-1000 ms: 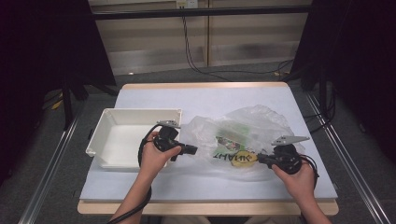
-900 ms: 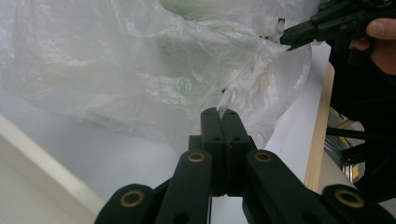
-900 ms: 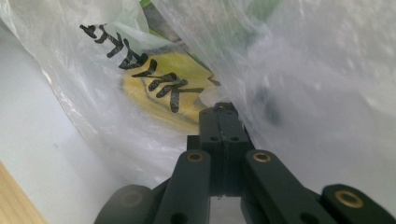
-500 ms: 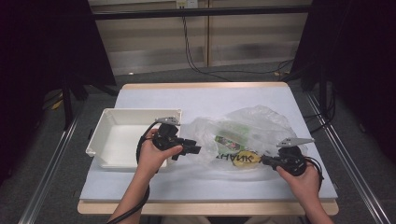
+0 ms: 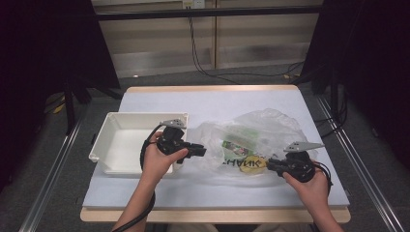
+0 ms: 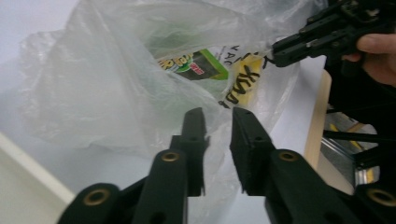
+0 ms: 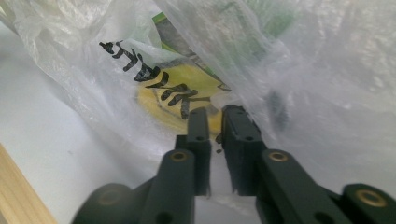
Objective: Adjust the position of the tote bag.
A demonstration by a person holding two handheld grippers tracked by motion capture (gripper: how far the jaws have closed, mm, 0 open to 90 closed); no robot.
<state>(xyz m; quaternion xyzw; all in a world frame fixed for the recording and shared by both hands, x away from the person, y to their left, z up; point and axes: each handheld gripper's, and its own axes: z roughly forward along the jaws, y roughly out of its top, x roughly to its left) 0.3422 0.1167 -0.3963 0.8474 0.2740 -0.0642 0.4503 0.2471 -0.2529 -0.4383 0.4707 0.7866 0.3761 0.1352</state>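
A clear plastic bag (image 5: 270, 128) with black lettering lies crumpled on the table. Inside it are a green-and-black packet (image 5: 237, 143) and a yellow round thing (image 5: 254, 165). My right gripper (image 5: 268, 164) is at the bag's near right edge. In the right gripper view, my right gripper (image 7: 215, 114) is shut on the bag's film (image 7: 327, 70) beside the yellow thing (image 7: 187, 93). My left gripper (image 5: 203, 151) is at the bag's left edge. Seen close, my left gripper (image 6: 217, 116) stands open by a narrow gap against the film (image 6: 107, 93). Beyond it are the packet (image 6: 196, 65) and my right gripper (image 6: 275, 46).
An empty white tray (image 5: 145, 114) sits left of the bag, right behind my left hand. The pale blue table top (image 5: 217, 101) is bare at the back. Its wooden front edge (image 5: 212, 215) runs just below my hands. Black cables hang behind the table.
My right hand has drifted slightly toward the table's front edge with the bag's edge in its jaws. The left gripper has edged toward the bag.
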